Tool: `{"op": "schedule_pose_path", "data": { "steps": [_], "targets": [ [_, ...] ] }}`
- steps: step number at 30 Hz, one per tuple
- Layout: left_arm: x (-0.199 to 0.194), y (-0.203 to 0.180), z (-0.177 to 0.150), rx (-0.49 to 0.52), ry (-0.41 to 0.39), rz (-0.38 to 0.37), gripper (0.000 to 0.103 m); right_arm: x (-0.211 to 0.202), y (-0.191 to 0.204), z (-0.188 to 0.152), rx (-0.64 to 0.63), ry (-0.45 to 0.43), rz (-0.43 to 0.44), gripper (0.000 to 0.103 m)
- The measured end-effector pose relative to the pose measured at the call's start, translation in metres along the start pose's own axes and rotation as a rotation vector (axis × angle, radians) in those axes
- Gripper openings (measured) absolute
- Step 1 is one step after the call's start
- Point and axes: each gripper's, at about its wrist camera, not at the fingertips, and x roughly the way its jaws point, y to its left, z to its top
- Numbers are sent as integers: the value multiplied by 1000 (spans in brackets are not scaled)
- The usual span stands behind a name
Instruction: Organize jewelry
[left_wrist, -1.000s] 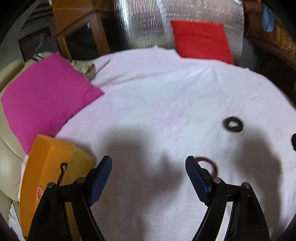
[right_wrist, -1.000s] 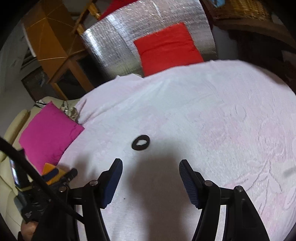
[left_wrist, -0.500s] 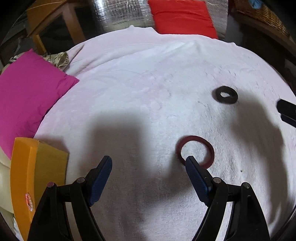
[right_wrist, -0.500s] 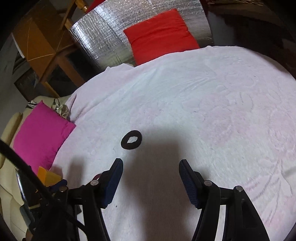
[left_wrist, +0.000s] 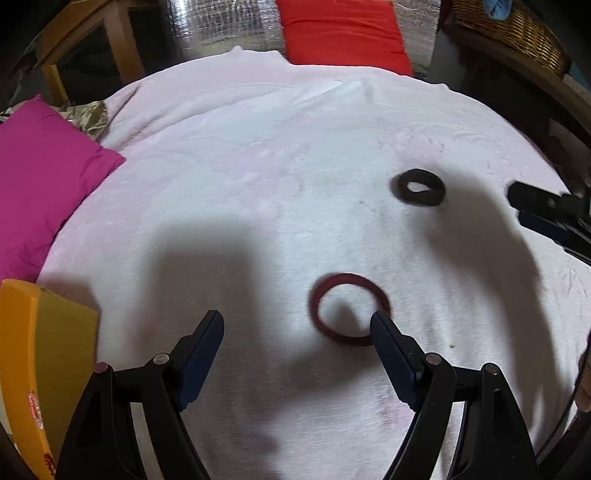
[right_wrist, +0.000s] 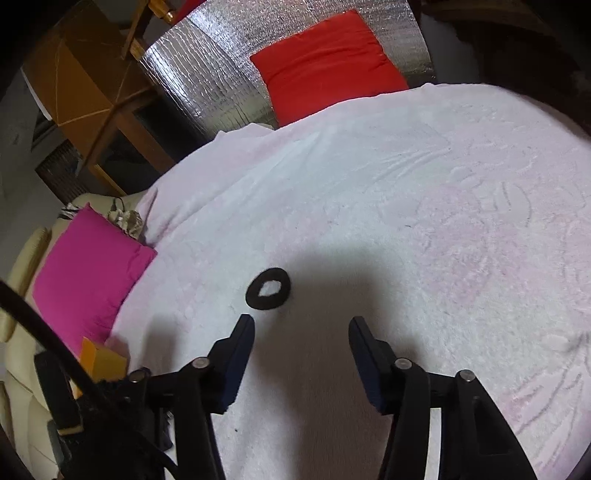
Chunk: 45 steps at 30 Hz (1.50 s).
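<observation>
I keep the left hand-held gripper (left_wrist: 297, 325) spread wide, nothing in it; red bangle (left_wrist: 349, 309) lies on the white bedspread (left_wrist: 258, 166), under its right finger. Right hand-held gripper (right_wrist: 301, 328), jaws just closing but empty, is near the black ring (right_wrist: 268, 288). I should center over the bangle rim w/ one finger inside, then pinch.

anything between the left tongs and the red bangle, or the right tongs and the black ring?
Nothing visible. The red bangle lies flat on the white cloth, just ahead of the open left tongs. The black ring lies on bare cloth ahead of the right tongs, whose jaws have just been closing with nothing between them.
</observation>
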Motion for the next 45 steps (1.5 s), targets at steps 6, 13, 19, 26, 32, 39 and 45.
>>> {"op": "schedule_pose_path", "data": {
  "steps": [6,13,19,26,32,39,45],
  "targets": [
    [2,-5,1,-1,-1,-87,80,18,5,10,13,-4,58,46],
    [8,-5,1,9,15,-149,59,57,17,20,-21,28,16,45],
    [12,2,5,-5,18,-156,58,82,32,17,-146,21,-86,31],
    [17,7,11,-13,38,-131,60,79,32,14,-207,24,-151,12],
    [14,0,11,36,44,-101,62,56,27,6,-202,45,-148,12],
    [4,4,9,26,-2,-102,62,31,17,2,-126,62,-70,12],
    [1,4,4,36,-7,-129,33,27,15,3,-91,76,-57,15]
  ]
}}
